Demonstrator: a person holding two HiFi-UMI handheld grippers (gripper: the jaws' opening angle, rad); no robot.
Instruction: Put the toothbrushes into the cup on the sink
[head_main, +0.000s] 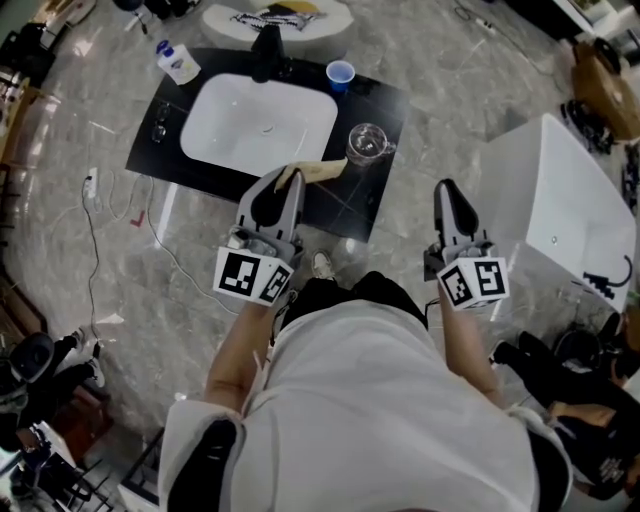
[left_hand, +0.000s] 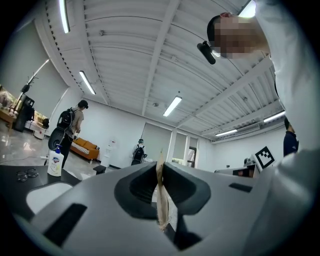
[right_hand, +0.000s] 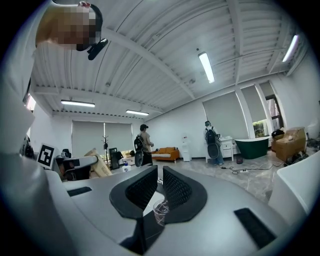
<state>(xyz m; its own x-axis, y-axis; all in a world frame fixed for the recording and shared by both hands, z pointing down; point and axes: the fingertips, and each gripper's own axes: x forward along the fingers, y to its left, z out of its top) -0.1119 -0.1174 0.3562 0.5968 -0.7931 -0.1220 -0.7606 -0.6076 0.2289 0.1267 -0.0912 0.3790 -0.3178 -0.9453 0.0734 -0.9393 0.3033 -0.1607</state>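
While you're scanning from the far left, first up is a white power strip (head_main: 90, 183) on its cable on the marble floor, then the black sink counter (head_main: 375, 200) starts. A soap bottle (head_main: 177, 62) stands on its back left corner, with what looks like a pair of glasses (head_main: 160, 128) lying just in front of it. Next comes the white basin (head_main: 230, 130), with the black faucet (head_main: 267, 52) behind its rim. The left gripper (head_main: 290, 178) hangs over the counter's front edge by the basin's near right corner, and its jaws are clamped on a thin bamboo-coloured toothbrush (head_main: 322, 172). In the left gripper view you can see the toothbrush (left_hand: 161, 200) pinched edge-on right between the pads, and the soap bottle (left_hand: 55, 161) sits way off to the left. Can't tell if it's one brush or more in there. From above, the handle sticks out to the right of the jaws, ending just short of the clear glass cup (head_main: 367, 143), so it's not in any cup yet. A blue cup (head_main: 340, 75) stands further back, just right of the faucet. Well to the right, off the counter and over bare floor, is the right gripper (head_main: 447, 188). Its jaws are only a narrow slit apart with nothing in them, and the right gripper view just shows the glass cup (right_hand: 161, 210) through the gap. Past that is a white tub (head_main: 560, 200).
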